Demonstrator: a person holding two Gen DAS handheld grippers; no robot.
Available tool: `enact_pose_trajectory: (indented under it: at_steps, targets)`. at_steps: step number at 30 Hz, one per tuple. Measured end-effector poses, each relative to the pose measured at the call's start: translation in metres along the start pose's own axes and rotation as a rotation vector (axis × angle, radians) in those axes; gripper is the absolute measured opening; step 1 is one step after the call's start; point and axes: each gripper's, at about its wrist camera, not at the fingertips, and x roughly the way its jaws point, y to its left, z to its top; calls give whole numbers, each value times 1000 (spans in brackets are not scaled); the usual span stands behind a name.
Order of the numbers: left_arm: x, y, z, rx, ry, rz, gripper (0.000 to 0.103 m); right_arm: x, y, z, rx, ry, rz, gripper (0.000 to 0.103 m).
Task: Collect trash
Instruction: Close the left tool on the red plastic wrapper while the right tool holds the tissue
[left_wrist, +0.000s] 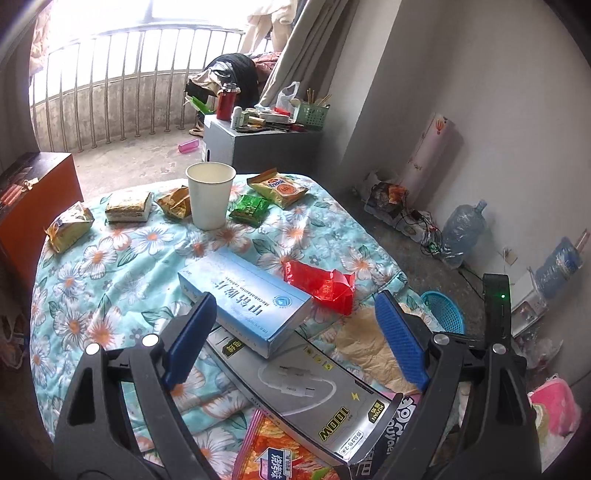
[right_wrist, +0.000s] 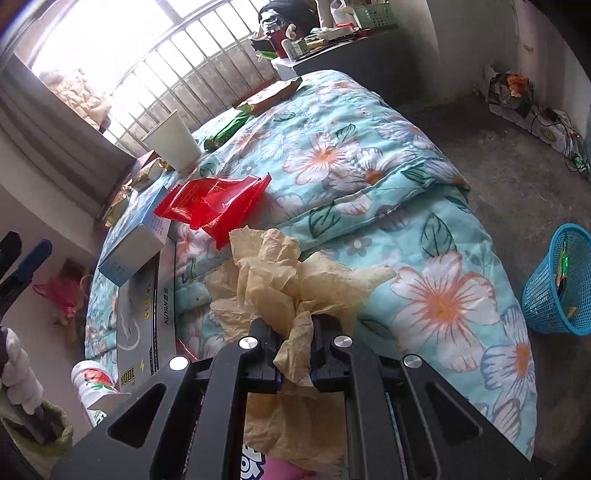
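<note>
We see a floral quilt (right_wrist: 373, 155) spread over a raised surface, filling the space ahead of both claws. On the floor off to the right of the right claw (right_wrist: 294, 343) stands a blue mesh basket (right_wrist: 554, 291) with a few scraps inside; from the left wrist view the same basket (left_wrist: 445, 312) peeks out just beyond the left claw's right finger.

Under the left claw (left_wrist: 295, 325) lies a silver charger box (left_wrist: 314, 402), and a light blue medicine box (left_wrist: 245, 295) rests on its far end, between the two blue pads (left_wrist: 400, 338). Left claw is wide, nothing between the pads, hovering above the boxes.

Past the medicine box, ahead of the left claw, we have a white paper cup (left_wrist: 209, 195) standing upright. Around it: a green wrapper (left_wrist: 249, 208) to its right, a yellow snack pack (left_wrist: 279, 186) further right, and several gold-toned wrappers (left_wrist: 70, 227) to its left.

A red wrapper (left_wrist: 323, 284) lies crumpled ahead and right of the left claw, just beside the medicine box; in the right wrist view it sits ahead and left of the right claw.

Task thing: a crumpled tan paper (right_wrist: 291, 280) is pinched in the right claw, jaws narrow and clamped on its lower fold, the rest fanning out forward over the quilt.
</note>
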Motion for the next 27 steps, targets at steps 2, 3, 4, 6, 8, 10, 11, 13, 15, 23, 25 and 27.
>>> enact_pose_trajectory:
  at_steps: [2,3,4,6,8,10,11,13,15,23,25,27]
  targets:
    - [18,-14,7,56,34,-12,83,-9,-7,-4,17,-12,9,10]
    - [27,-23,9,90,53,-19,83,-12,-11,-6,25,-15,15,10]
    - [36,-31,11,126,68,-24,83,-16,-14,-9,32,-18,18,10]
    - [54,-48,12,202,100,-17,83,-20,-20,-12,43,-22,25,10]
    - [73,-63,11,283,135,3,77,-23,-26,-15,59,-20,38,10]
    - [92,-75,9,358,176,35,73,-23,-33,-17,77,-18,53,10]
    - [100,-81,8,393,195,47,69,-23,-35,-18,85,-17,62,10]
    - [116,-88,5,451,236,85,61,-23,-41,-19,101,-17,83,10]
    - [128,-92,4,489,270,106,56,-25,-44,-19,110,-20,96,10]
    - [160,-94,1,536,384,151,32,-28,-55,-17,129,-34,125,10]
    - [164,-93,1,535,399,155,26,-28,-57,-17,133,-38,129,10]
    - [166,-91,2,523,403,153,20,-29,-61,-18,137,-37,131,10]
